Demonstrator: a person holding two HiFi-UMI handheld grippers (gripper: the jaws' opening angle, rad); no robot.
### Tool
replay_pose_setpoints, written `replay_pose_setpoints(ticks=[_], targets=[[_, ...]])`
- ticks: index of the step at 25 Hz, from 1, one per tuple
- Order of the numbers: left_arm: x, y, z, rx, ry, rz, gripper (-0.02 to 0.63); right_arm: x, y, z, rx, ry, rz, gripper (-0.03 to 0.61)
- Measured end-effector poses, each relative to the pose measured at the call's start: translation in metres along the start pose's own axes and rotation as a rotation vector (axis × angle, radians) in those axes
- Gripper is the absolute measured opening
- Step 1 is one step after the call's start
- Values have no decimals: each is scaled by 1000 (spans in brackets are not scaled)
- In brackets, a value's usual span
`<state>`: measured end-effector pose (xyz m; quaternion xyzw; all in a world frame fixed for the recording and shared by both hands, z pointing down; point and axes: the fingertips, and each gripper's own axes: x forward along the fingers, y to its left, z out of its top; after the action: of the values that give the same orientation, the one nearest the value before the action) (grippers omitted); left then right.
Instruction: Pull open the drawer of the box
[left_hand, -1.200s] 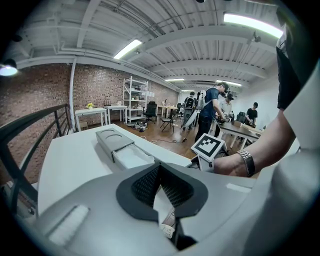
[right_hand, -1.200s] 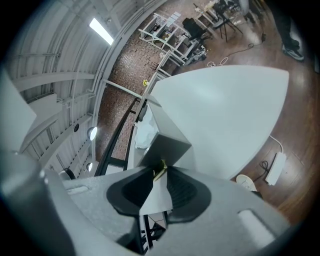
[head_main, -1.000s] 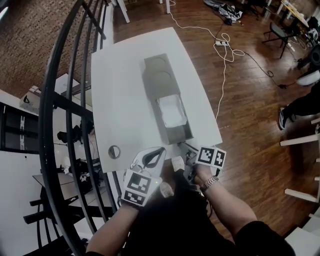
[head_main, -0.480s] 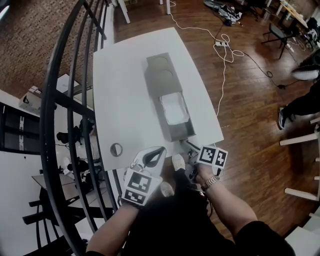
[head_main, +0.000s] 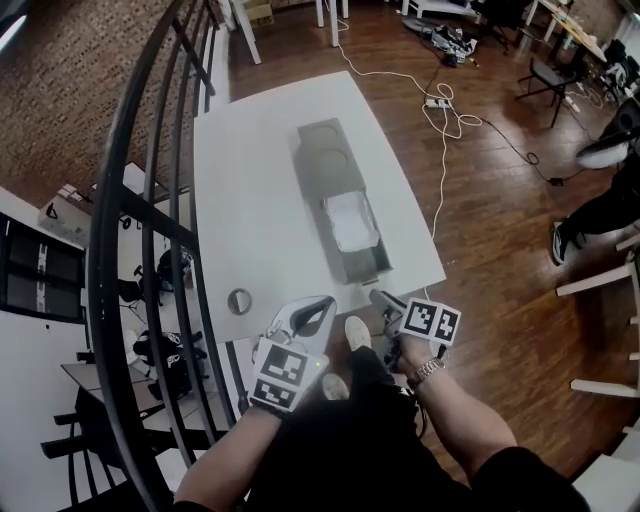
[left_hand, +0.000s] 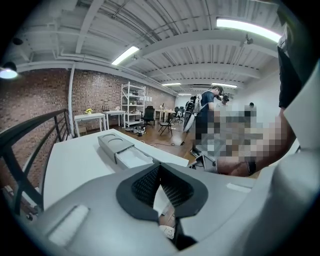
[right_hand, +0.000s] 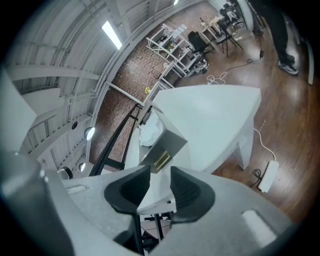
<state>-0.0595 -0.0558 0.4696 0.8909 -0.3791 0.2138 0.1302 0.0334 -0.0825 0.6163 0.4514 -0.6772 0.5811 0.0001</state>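
Note:
A long grey box (head_main: 322, 155) with two round recesses on top lies along the white table (head_main: 250, 200). Its drawer (head_main: 358, 255) is pulled out toward me, with white crumpled material (head_main: 349, 220) inside. My right gripper (head_main: 379, 298) hovers just off the table's near edge, a short way in front of the drawer's front. Its jaws are open and nothing is between them. In the right gripper view, the drawer front (right_hand: 167, 146) shows beyond the gripper (right_hand: 160, 184). My left gripper (head_main: 322, 303) hangs beside it at the left. It (left_hand: 160, 169) is shut and empty.
A black metal railing (head_main: 140, 200) curves along the table's left side. A round metal ring (head_main: 240, 300) sits near the table's front left corner. Cables and a power strip (head_main: 440, 100) lie on the wooden floor. A person's leg and shoe (head_main: 560, 240) stand at the right.
My right gripper has drawn back a little from the drawer's front. The drawer stays pulled out. The left gripper has hardly moved.

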Motion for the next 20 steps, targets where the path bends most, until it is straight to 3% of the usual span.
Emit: replay_pose_setpoints(ticks=[10,20], targets=[[-22,-13,14,33,-76,-14,15,-40,25,-3,-140,-56,-29,12],[-51,-31,26,34,-128,-22,15,-93,86,-3,-431,-118,-28,-8]])
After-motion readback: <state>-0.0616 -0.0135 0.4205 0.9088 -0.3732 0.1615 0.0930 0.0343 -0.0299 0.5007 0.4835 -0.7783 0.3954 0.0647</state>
